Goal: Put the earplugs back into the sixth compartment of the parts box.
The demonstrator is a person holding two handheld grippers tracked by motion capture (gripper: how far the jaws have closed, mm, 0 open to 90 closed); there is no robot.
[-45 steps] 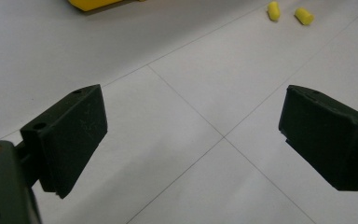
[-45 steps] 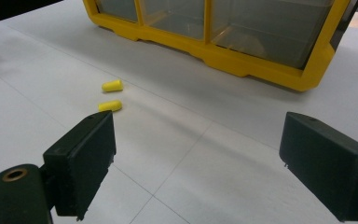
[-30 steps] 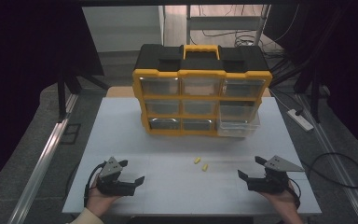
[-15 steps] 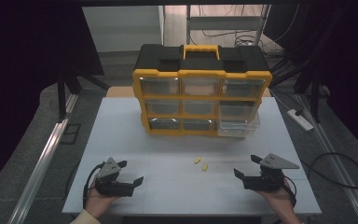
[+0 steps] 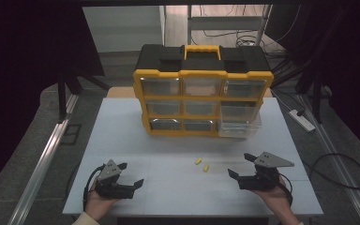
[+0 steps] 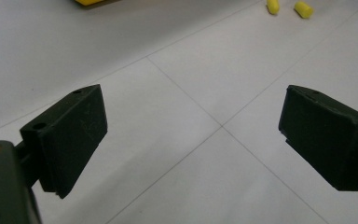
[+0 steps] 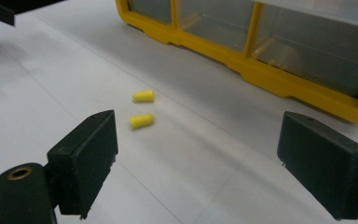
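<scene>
We find no brand or writing that we can read on anything here. Two small yellow earplugs (image 5: 202, 164) lie on the white table (image 5: 122, 136), short soft-looking cylinders with rounded ends, side by side but apart, near the table's middle and a little toward its near edge. In the right gripper view they sit at about 11 o'clock from the gap between the jaws, one (image 7: 142, 121) just past the left jaw, the other (image 7: 144, 96) a bit beyond it.

At 12 o'clock from the earplugs stands a yellow and black plastic organizer (image 5: 201, 91), boxy, with a yellow carry handle on top and clear drawers in three rows. Its bottom right drawer (image 5: 240, 125) is pulled out toward us.

Our left gripper (image 5: 130, 175) rests low at the near left of the table, held in the left hand (image 5: 101, 204), its matte black block-shaped jaws spread wide over bare tabletop; the earplugs (image 6: 289, 7) lie at about 1 o'clock from it. Our right gripper (image 5: 242, 165) sits at the near right in the right hand (image 5: 276, 197), jaws likewise wide apart, grasping nothing, pointing toward the earplugs at its 9 o'clock in the high view.
</scene>
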